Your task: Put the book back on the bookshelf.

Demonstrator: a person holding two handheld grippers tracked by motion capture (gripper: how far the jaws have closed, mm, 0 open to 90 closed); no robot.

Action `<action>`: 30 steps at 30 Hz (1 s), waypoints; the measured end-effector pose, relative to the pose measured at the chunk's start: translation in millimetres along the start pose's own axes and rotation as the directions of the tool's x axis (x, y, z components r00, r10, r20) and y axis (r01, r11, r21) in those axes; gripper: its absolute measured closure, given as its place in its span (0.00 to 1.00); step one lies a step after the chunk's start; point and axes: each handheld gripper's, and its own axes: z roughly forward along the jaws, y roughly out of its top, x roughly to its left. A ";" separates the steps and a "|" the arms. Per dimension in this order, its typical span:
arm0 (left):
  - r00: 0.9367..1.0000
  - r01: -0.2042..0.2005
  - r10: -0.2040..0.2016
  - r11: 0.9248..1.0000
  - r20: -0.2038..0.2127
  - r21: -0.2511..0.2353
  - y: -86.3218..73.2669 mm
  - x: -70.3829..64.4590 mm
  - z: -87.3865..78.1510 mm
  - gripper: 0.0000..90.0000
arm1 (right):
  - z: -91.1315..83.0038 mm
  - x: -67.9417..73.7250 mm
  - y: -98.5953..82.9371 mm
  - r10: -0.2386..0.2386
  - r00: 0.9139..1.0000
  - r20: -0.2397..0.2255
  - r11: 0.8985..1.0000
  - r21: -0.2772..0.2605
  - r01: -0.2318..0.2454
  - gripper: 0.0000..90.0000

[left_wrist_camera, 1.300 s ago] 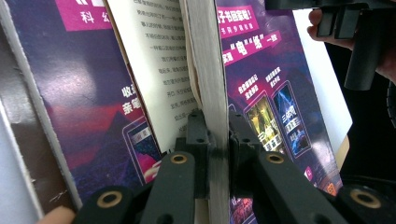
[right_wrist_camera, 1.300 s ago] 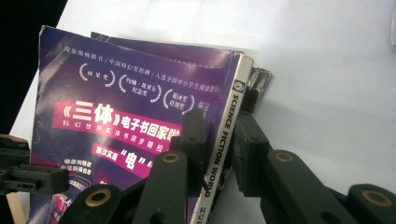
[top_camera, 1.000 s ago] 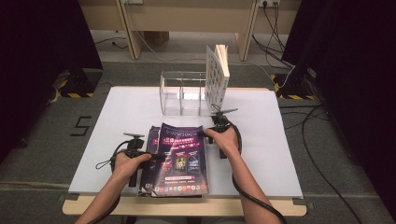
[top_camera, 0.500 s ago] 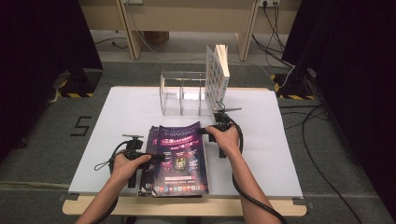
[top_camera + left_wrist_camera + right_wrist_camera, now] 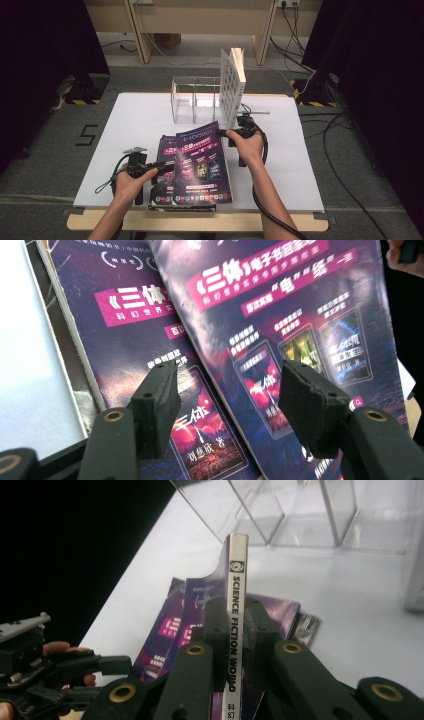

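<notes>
A purple magazine (image 5: 200, 160) tilts up off a stack of like magazines (image 5: 162, 172) at the table's front. My right gripper (image 5: 223, 133) is shut on its spine (image 5: 238, 565), which reads "SCIENCE FICTION WORLD", with one jaw on each side (image 5: 235, 605). My left gripper (image 5: 162, 164) hovers at the stack's left side, and its pads (image 5: 162, 390) stand apart over the covers with nothing between them (image 5: 227, 367). The lifted cover (image 5: 280, 290) overlaps the one beneath (image 5: 125, 315). The left gripper (image 5: 115, 665) also appears in the right gripper view.
A clear acrylic divided holder (image 5: 192, 100) stands at the back of the white table (image 5: 310, 165), with a white-covered magazine (image 5: 231, 85) upright at its right end. The holder's compartments (image 5: 300, 510) lie beyond the held spine. Cables trail from both grippers.
My right gripper has raised the magazine's spine edge and carried it a little farther from me, so the cover tilts more steeply. The left gripper has hardly moved.
</notes>
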 end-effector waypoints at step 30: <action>0.998 -0.034 0.033 0.999 -0.059 -0.015 -3.6 1.7 -3.2 0.44 | -50.7 44.6 18.5 -0.189 0.974 0.122 0.938 -0.273 0.216 0.93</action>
